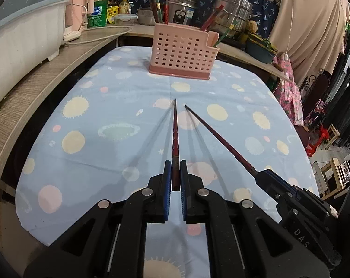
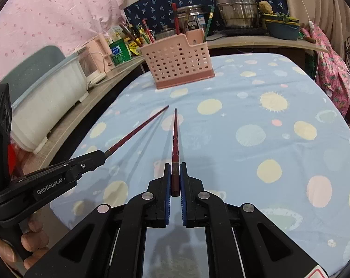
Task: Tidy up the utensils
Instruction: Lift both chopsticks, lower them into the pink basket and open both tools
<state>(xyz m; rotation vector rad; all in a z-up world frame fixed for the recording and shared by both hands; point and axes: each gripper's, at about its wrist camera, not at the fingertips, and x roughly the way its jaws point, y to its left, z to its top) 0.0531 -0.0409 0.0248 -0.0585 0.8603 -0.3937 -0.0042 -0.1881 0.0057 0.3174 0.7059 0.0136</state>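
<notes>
**Two grippers, two chopsticks, one holder**

Left gripper (image 1: 175, 173): my own, one unit, blue pads clamped on the butt of one red chopstick (image 1: 175, 136). Long axis runs straight ahead along my fingers; the thin tip points at the pink utensil holder (image 1: 183, 54) and hangs above the cloth, short of it.

Right gripper (image 2: 175, 173): one unit, likewise clenched on the thick end of a second red chopstick (image 2: 175, 136). Same axis, forward, tip toward the holder. Seen from my left camera it slants in from the lower right, and the two tips sit near each other without touching.

Holder: one, perforated pink plastic on a darker base, upright at the far end of the table. Several chopsticks already stand in it, leaning; exact count unclear, and I cannot tell which compartment holds which.

Tablecloth (image 2: 256, 106): one, pale blue with yellow, pink and white discs.

Steel pots (image 2: 237, 7): two behind the holder, on the counter.
</notes>
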